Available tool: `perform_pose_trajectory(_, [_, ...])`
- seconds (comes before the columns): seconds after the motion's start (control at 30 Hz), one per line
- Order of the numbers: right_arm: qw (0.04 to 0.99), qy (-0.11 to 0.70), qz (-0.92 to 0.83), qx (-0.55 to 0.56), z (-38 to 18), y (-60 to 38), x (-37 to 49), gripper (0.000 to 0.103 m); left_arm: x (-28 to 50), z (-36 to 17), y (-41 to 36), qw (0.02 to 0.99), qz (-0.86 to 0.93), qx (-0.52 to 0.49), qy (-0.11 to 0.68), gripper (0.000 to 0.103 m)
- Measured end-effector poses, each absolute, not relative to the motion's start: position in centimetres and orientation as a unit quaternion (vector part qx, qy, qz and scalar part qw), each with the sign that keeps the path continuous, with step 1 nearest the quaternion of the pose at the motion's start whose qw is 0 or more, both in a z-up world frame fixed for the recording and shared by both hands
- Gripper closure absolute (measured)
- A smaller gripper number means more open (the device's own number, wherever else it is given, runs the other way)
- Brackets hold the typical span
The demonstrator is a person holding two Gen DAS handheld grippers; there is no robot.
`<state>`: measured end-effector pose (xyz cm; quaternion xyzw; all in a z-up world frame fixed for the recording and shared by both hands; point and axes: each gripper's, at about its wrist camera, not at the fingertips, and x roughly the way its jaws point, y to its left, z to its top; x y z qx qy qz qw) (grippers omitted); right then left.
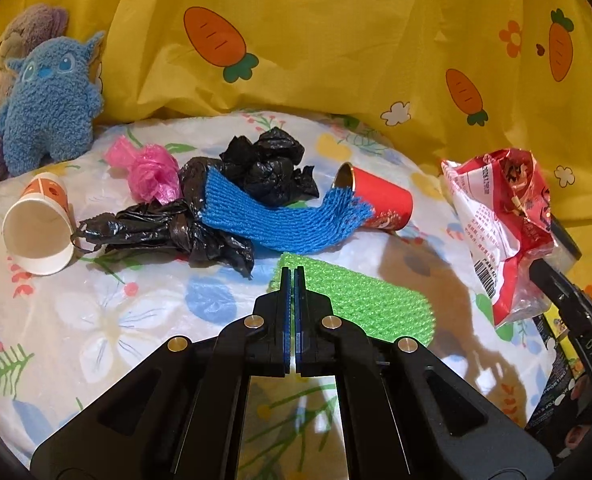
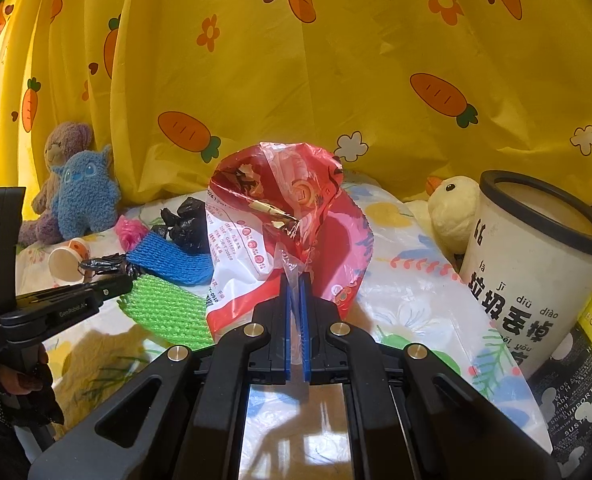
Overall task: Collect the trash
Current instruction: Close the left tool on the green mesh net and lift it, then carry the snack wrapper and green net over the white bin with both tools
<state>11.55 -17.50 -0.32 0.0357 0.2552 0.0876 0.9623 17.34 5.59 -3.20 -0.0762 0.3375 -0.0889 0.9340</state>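
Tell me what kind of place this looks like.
Probably a child's bedroom or play corner set up for tidying: stuffed toys sit on a flowered cloth before a yellow carrot-print curtain, with litter strewn about and a white bin nearby.

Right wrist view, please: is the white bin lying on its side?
No, the white bin stands nearly upright, leaning slightly, its black-rimmed mouth facing up beside the yellow duck.

— Where's the wrapper (image 2: 279, 232)?
— Pinched in the right tool (image 2: 295, 280), above the bed (image 2: 416, 300), bin (image 2: 536, 264) to its right with a duck toy (image 2: 452, 208) behind.
— And the mesh sleeves?
— One (image 1: 360, 304) just before the left tool (image 1: 293, 276); another (image 1: 279, 216) behind, lying over bags (image 1: 267, 168) and a tipped cup (image 1: 380, 200).
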Motion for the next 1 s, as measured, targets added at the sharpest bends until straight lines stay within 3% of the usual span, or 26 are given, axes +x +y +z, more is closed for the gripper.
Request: perform_pose_trajectory(1.0, [0.973,0.22,0.042,0.059,2.2,-23.1,9.2,0.098,15.1,6.1,-2.5,0.956,-0.164,-0.034,0.241,0.103])
